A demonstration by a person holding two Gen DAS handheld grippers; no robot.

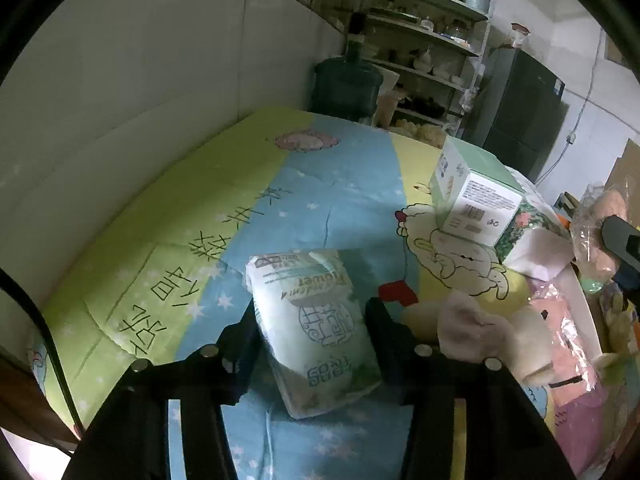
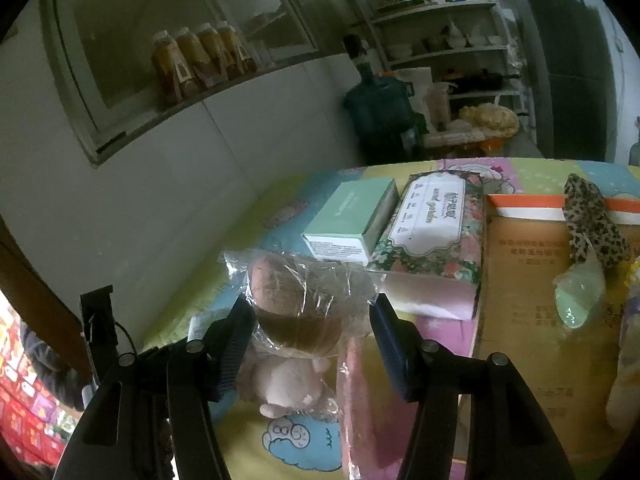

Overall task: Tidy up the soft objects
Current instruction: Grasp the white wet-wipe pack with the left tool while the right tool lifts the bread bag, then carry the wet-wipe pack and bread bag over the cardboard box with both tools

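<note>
Left wrist view shows the left gripper [image 1: 312, 328] pinching the tissue pack [image 1: 316, 332] around its middle, on the cartoon quilt [image 1: 160, 240] in front of the mint box [image 1: 472, 196]. It looks light and squashy (slick wrapper), so mid-body suits. Nearer than that box, the right gripper [image 2: 312, 332] straddles a bagged plush toy [image 2: 296, 312]; whether its pads press, one cannot tell.

Both views are fisheye, mounted behind each pair of tongs, looking forward and down along the fingers at close range over a bed with a cartoon quilt [image 1: 328, 184]. Left view faces the far wall corner; right view sits slightly higher, angled at a cardboard box [image 2: 532, 280]. Shared: green box [image 1: 472, 184] [image 2: 352, 220], floral tissue pack [image 1: 528, 220] [image 2: 436, 224], water jug [image 1: 348, 84] [image 2: 380, 108], shelves [image 1: 424, 40] [image 2: 440, 32].
</note>
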